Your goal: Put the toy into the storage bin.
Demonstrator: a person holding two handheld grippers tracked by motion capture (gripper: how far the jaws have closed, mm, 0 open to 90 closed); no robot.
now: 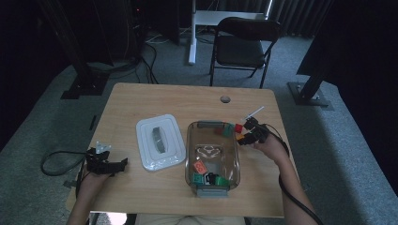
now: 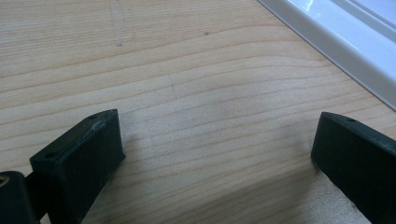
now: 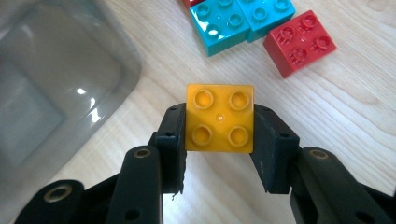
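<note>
The right claw is clamped on a yellow brick, one pad flat against each of two opposite side walls, studs facing the camera. That is the sensible hold: the brick looks like light, rigid moulded plastic with smooth, rather slippery faces, so squeezing the flat parallel sides keeps it from twisting, where a pinch on the studs or across a corner would likely let it skid out. It should stand a firm squeeze and a short drop without damage. The brick sits right at the tips of the claw, clear of the tabletop beneath it.

Beyond the tips, farther along the claw's line, lie two teal bricks touching each other, with a red brick just beside them on the wood. To the claw's left sits the clear container, its rounded corner near the held brick; in the high view it already holds several bricks.

The left claw stands wide open and empty, resting low over bare wood, with the white lid ahead to its right.
</note>
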